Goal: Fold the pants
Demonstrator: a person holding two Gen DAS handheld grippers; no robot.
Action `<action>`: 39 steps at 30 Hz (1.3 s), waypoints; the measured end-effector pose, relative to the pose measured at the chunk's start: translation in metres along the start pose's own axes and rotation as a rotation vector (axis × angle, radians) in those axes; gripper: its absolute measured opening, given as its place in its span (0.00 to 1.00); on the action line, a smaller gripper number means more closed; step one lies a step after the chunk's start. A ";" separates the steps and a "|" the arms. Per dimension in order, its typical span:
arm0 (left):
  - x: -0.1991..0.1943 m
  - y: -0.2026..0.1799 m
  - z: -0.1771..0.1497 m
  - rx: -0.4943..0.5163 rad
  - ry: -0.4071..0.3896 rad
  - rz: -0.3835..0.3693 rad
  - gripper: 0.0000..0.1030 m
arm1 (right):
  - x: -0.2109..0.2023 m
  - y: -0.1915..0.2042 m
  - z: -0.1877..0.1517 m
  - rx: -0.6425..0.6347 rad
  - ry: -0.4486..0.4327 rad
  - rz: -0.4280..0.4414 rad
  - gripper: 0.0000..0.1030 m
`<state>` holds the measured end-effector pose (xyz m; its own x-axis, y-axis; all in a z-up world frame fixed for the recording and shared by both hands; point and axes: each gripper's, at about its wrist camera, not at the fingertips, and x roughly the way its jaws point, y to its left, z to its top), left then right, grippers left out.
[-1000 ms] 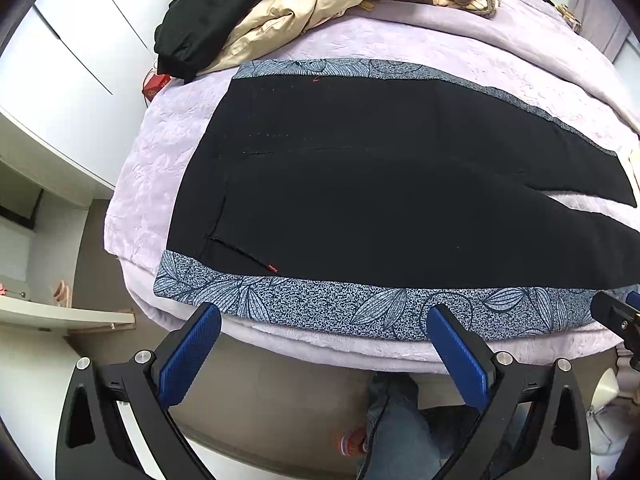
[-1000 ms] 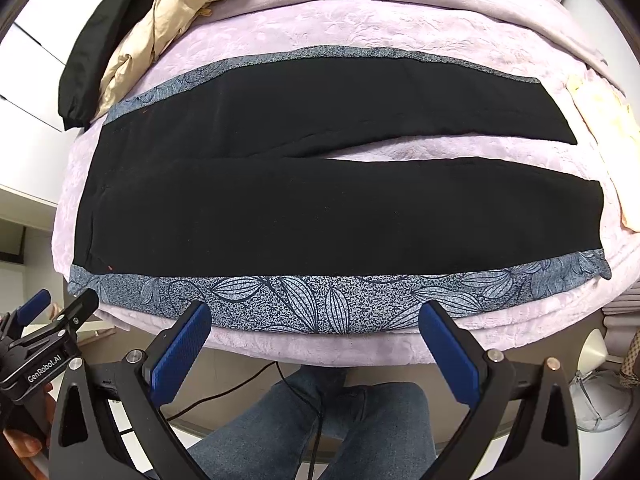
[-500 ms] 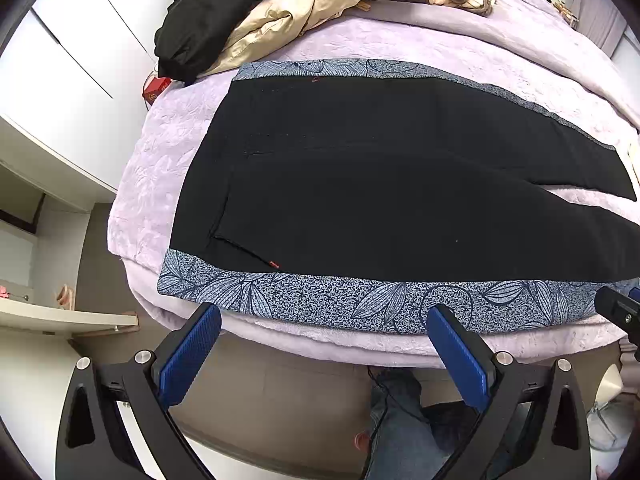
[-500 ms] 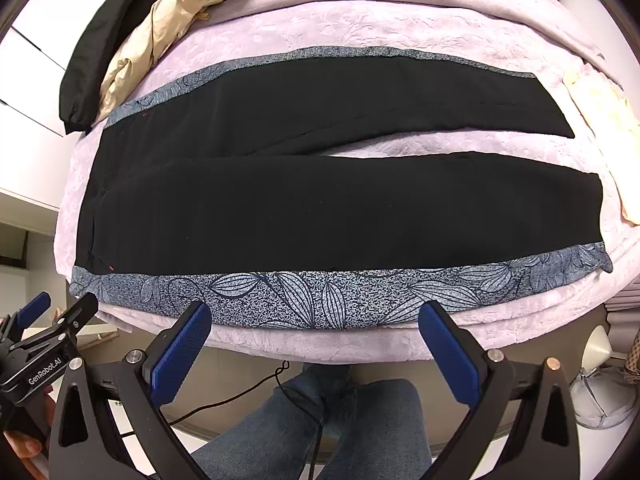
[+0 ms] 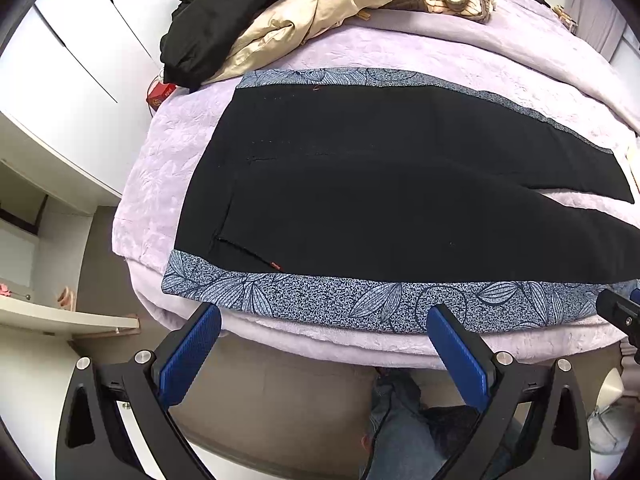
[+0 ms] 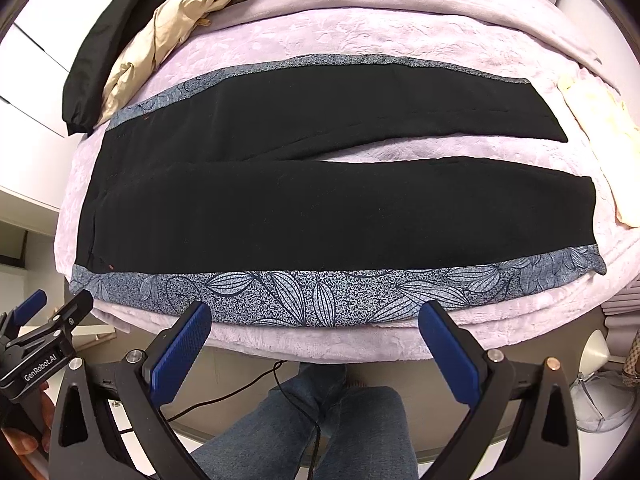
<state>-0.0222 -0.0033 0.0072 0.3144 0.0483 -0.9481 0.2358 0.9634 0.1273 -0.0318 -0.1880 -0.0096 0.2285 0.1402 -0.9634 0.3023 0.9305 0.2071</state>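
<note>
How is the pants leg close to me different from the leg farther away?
The near leg lies along the bed's front edge, beside the open right gripper; the far leg lies farther back, nearer the beige jacket. The near leg's patterned stripe looks wide; the far leg's looks thin. Both are black, flat, and join at the waist on the left.

"GenRobot.AI" on the left gripper (image 6: 44,344) body

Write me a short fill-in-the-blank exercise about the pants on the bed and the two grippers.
1. The black pants lie flat on a ____ blanket.
2. Both the left gripper and the right gripper are ____.
3. A patterned ____ strip edges the near leg.

Missing words: purple; open; blue
</note>
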 end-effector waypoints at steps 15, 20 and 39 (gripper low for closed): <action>-0.005 -0.006 -0.017 0.010 -0.019 0.037 1.00 | -0.021 -0.014 -0.014 -0.045 -0.009 0.017 1.00; -0.012 -0.008 -0.026 0.011 -0.031 0.024 1.00 | -0.033 -0.018 -0.022 -0.042 -0.025 0.013 1.00; -0.017 0.007 -0.036 0.049 -0.012 0.045 1.00 | -0.040 -0.016 -0.036 -0.005 -0.047 0.027 1.00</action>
<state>-0.0590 0.0120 0.0134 0.3362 0.0875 -0.9377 0.2662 0.9462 0.1837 -0.0787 -0.1964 0.0196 0.2798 0.1496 -0.9483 0.2908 0.9282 0.2322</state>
